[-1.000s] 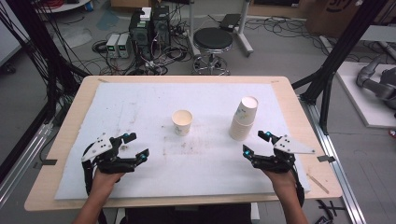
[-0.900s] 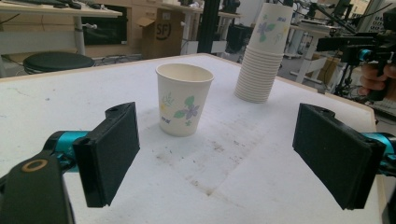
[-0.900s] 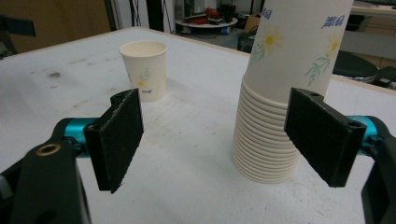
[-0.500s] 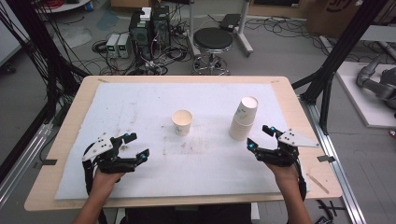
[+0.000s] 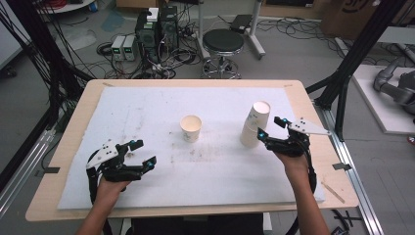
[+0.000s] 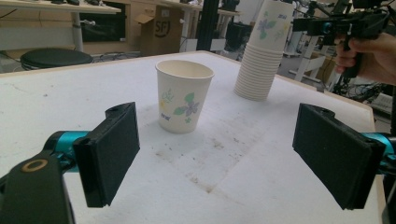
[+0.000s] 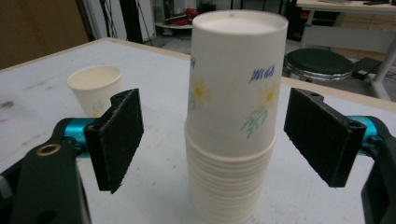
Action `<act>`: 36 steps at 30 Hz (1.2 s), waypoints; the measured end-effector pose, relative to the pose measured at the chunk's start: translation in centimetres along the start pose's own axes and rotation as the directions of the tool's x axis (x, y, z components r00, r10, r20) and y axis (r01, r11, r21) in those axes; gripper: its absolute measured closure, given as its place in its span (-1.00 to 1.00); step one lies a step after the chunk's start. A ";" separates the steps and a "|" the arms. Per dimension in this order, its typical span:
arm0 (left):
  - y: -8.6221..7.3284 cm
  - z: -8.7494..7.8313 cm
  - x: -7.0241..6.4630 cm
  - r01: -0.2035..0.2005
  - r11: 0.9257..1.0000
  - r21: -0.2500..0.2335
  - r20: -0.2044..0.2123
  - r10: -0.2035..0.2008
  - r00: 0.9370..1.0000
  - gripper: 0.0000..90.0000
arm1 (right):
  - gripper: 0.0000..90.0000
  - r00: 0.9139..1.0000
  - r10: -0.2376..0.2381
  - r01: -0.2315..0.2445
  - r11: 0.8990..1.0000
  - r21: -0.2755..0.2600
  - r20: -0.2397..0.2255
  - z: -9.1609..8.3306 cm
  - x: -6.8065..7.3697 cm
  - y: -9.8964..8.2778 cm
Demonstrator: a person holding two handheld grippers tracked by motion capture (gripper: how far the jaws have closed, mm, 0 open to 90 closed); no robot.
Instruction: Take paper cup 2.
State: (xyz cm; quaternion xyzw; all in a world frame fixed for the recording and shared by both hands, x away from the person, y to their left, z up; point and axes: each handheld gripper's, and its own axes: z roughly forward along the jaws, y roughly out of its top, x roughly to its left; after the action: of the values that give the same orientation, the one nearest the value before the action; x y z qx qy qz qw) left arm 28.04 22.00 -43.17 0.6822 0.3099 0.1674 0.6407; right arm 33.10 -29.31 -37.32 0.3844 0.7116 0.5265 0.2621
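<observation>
**Right tongs flank the cup stack**

The high view shows the table (image 5: 68,142) whole, with the stack of upturned cups (image 5: 254,125) right of the single cup (image 5: 191,128). The right tongs (image 7: 212,140) stand released around the stack, its base cut off. The left tongs (image 6: 212,154) gape, holding nothing

Single cream paper cup (image 6: 183,101): green leaves, purple and yellow flowers printed on the side, plain cream inside. Upside-down stack of cream paper cups (image 7: 232,121): yellow daisies with green stems, blue lettering near the top. White foam mat (image 5: 147,122) with brownish-grey smudges around the middle, on a light wood table (image 5: 95,93). Left black gripper (image 5: 138,152) and right black gripper (image 5: 270,127): black pads, teal bits at the jaws, grey plates on top.
</observation>
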 end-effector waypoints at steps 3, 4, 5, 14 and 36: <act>0.0 -0.1 0.1 0.001 1.000 -0.002 -0.002 -0.001 1.000 -0.67 | -0.55 1.000 0.005 -0.005 1.000 0.006 0.011 0.5 -0.3 0.7; 0.0 -0.1 0.1 0.001 1.000 -0.004 -0.002 -0.001 1.000 -0.67 | -0.55 1.000 0.010 -0.010 1.000 0.009 0.012 0.7 -0.5 0.8; 0.0 -0.2 0.1 0.000 1.000 -0.005 -0.003 0.000 1.000 -0.67 | -0.55 1.000 0.016 -0.016 1.000 0.013 0.014 0.9 -0.7 1.0; 0.0 0.0 0.1 0.000 1.000 -0.002 0.002 0.000 1.000 -0.67 | -0.55 1.000 0.009 -0.010 0.999 0.049 0.018 2.7 -1.1 2.3; -0.1 0.1 0.2 0.005 1.000 0.002 0.011 -0.005 1.000 -0.67 | -0.27 1.000 -0.006 0.006 0.997 0.070 -0.012 5.2 -1.5 3.4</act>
State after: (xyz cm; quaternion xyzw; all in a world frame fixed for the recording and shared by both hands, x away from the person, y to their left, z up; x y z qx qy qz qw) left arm 28.21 22.03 -43.26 0.6829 0.3083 0.1615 0.6423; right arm 38.91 -27.25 -35.69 0.3881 0.7324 0.5026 0.2457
